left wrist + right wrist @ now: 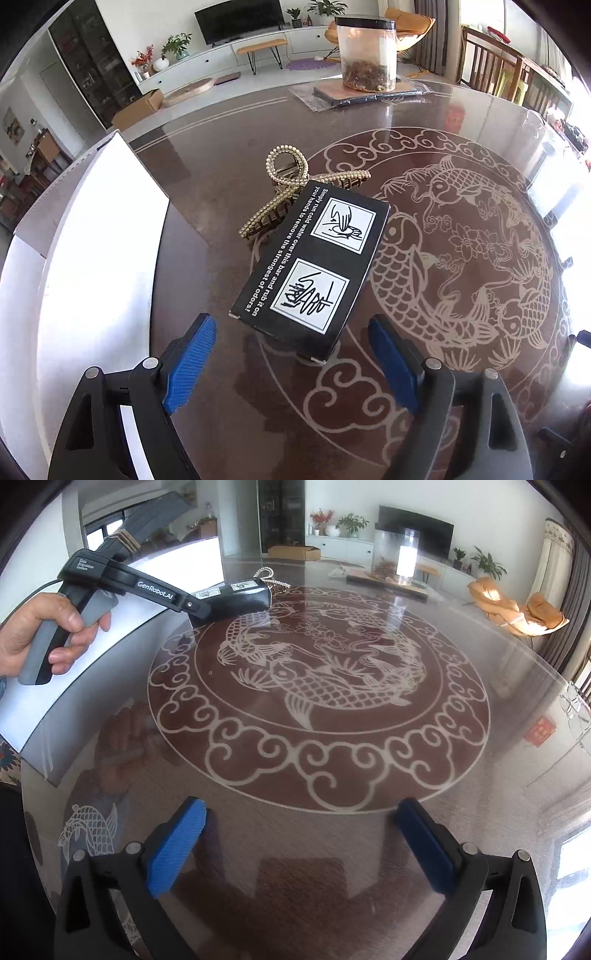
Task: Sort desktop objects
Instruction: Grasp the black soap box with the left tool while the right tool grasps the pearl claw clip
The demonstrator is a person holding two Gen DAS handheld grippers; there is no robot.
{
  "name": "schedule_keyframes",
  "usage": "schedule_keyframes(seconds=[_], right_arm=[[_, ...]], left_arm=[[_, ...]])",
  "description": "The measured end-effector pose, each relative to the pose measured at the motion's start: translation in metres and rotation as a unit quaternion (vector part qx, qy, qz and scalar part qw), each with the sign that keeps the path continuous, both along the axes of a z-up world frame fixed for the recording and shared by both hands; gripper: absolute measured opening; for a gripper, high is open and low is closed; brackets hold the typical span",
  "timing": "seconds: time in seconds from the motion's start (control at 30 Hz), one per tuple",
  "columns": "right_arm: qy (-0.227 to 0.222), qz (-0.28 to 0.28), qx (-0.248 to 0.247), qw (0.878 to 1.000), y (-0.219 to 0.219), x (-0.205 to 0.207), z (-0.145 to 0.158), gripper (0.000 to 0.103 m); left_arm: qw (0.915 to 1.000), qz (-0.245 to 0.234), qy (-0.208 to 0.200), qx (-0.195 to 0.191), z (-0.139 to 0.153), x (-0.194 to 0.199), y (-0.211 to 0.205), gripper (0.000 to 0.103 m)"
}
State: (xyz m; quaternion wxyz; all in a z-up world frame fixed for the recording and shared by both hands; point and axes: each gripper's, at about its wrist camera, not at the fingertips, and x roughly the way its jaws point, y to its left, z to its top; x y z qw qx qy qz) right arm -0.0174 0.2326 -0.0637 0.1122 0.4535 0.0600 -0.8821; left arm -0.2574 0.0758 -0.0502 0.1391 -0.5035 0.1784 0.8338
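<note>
1. Two handheld grippers show: we see our left gripper (291, 354) with its blue-padded jaws spread wide and holding nothing, low over the round, glass-topped brown bench with a pale carp pattern (461, 258).
2. We find the flat black cardboard box with white printed instructions (314, 258) lying on the bench just ahead of those jaws, its near end between the blue pads (192, 365) but apart from both.
3. We note the gold, pearl-studded hair claw clip (280, 188) lying behind the box and touching its far edge.
4. We see a white open-topped box (92, 258) standing to the left of both things.
5. Our right gripper (301, 843) hovers over bare bench, well apart from them, jaws wide and holding nothing.
6. In the right wrist view, the left hand (40, 635) holds its gripper's grey handle.
</note>
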Motion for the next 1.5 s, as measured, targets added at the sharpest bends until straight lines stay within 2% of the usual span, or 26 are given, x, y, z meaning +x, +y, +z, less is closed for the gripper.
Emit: schedule_keyframes(seconds=[0.03, 0.07, 0.13, 0.17, 0.23, 0.33, 0.37, 0.43, 0.67, 0.7, 0.77, 0.83, 1.03, 1.13, 1.23, 1.3, 1.33, 1.37, 1.43, 1.5], right_arm=[[0.0, 0.0, 0.0, 1.0, 0.0, 0.0, 0.0, 0.103], [0.0, 0.0, 0.0, 1.0, 0.0, 0.0, 0.0, 0.103], [0.0, 0.0, 0.0, 1.0, 0.0, 0.0, 0.0, 0.103], [0.0, 0.0, 0.0, 1.0, 0.0, 0.001, 0.0, 0.103], [0.0, 0.0, 0.0, 1.0, 0.0, 0.0, 0.0, 0.103], [0.0, 0.0, 0.0, 1.0, 0.0, 0.001, 0.0, 0.103], [0.0, 0.0, 0.0, 1.0, 0.0, 0.001, 0.0, 0.103], [0.0, 0.0, 0.0, 1.0, 0.0, 0.0, 0.0, 0.103], [0.001, 0.0, -0.002, 1.0, 0.0, 0.0, 0.0, 0.103], [0.002, 0.015, -0.022, 1.0, 0.0, -0.003, 0.001, 0.103], [-0.002, 0.074, -0.074, 0.995, -0.008, -0.026, 0.006, 0.103], [-0.005, 0.095, -0.055, 0.994, -0.026, -0.07, 0.007, 0.103], [-0.009, 0.147, -0.024, 0.989, -0.094, -0.221, 0.0, 0.103], [-0.006, 0.16, 0.005, 0.987, -0.128, -0.275, -0.004, 0.103], [-0.012, 0.149, 0.0, 0.989, -0.149, -0.312, -0.003, 0.103], [-0.008, 0.144, -0.017, 0.989, -0.155, -0.325, 0.0, 0.09], [-0.001, 0.141, -0.017, 0.99, -0.158, -0.327, 0.003, 0.069], [0.001, 0.136, -0.022, 0.99, -0.158, -0.327, 0.004, 0.058], [0.002, 0.138, -0.045, 0.989, -0.156, -0.321, 0.007, 0.053], [0.008, 0.142, -0.044, 0.989, -0.152, -0.304, 0.008, 0.052]], left_arm=[[0.9999, -0.004, -0.004, -0.008, -0.005, -0.006, 0.006, 0.084], [0.9999, -0.004, 0.003, -0.015, -0.007, -0.01, 0.009, 0.091], [0.9996, 0.005, 0.019, -0.018, -0.006, -0.015, 0.013, 0.093], [0.9997, 0.012, 0.02, -0.004, -0.005, -0.016, 0.011, 0.09], [0.9987, 0.027, 0.023, 0.038, -0.003, -0.013, 0.003, 0.079], [0.9968, 0.039, 0.055, 0.042, 0.0, 0.002, -0.002, 0.064], [0.9961, 0.048, 0.059, 0.045, 0.001, 0.01, -0.005, 0.059], [0.9941, 0.069, 0.062, 0.056, 0.001, 0.029, -0.013, 0.058], [0.9881, 0.111, 0.087, 0.062, -0.001, 0.132, -0.049, 0.058], [0.9865, 0.12, 0.091, 0.064, -0.002, 0.142, -0.055, 0.058], [0.9831, 0.142, 0.088, 0.076, -0.005, 0.153, -0.067, 0.058], [0.9804, 0.155, 0.075, 0.096, -0.008, 0.15, -0.075, 0.058], [0.9791, 0.16, 0.081, 0.097, -0.013, 0.143, -0.074, 0.059], [0.9788, 0.16, 0.083, 0.096, -0.013, 0.142, -0.074, 0.059], [0.9784, 0.16, 0.085, 0.098, -0.013, 0.139, -0.075, 0.058], [0.9783, 0.16, 0.086, 0.1, -0.014, 0.137, -0.076, 0.058], [0.9783, 0.159, 0.086, 0.1, -0.014, 0.137, -0.076, 0.058], [0.9784, 0.159, 0.087, 0.1, -0.014, 0.137, -0.076, 0.058], [0.9785, 0.158, 0.087, 0.101, -0.014, 0.137, -0.076, 0.058], [0.9789, 0.155, 0.086, 0.102, -0.014, 0.137, -0.074, 0.058]])
